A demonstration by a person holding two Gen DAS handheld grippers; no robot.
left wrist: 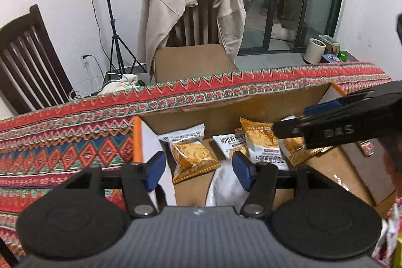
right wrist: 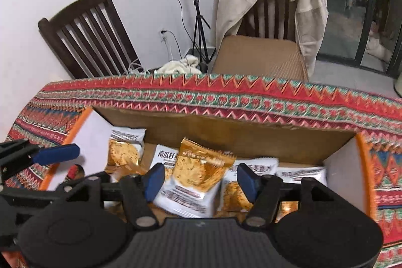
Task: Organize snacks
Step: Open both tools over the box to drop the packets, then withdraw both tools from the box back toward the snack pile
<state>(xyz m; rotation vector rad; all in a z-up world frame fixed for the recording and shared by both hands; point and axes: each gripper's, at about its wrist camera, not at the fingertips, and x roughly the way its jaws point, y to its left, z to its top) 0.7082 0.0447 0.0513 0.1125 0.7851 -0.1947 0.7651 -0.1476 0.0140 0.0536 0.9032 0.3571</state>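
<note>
From the left wrist view, the left tool (left wrist: 198, 168) hangs over the near left part of an open cardboard box (left wrist: 226, 104), its blue pads (left wrist: 154, 171) standing apart with nothing pressed between them; a snack packet (left wrist: 192, 155) with a white top and gold foil bottom lies in the box beyond the gap, leaning toward the left wall. More packets (left wrist: 261, 142) of the same kind lie to its right, one printed with dark Chinese characters that begin 南瓜. The right tool (left wrist: 289, 126) reaches in from the right edge, its black body marked "DAS", tip just over those packets; whether it touches them cannot be told. The box sits on a surface (left wrist: 62, 142) covered by a red patterned cloth, and a chair draped with a beige jacket (left wrist: 191, 6) stands at the far side. From the right wrist view, the right tool (right wrist: 198, 181) also has its pads wide apart, and a tilted gold and white packet (right wrist: 198, 175) stands in the box behind the gap, blurred, not clamped. The left tool (right wrist: 54, 155) enters at the left edge, one blue pad showing over the box's left wall.
</note>
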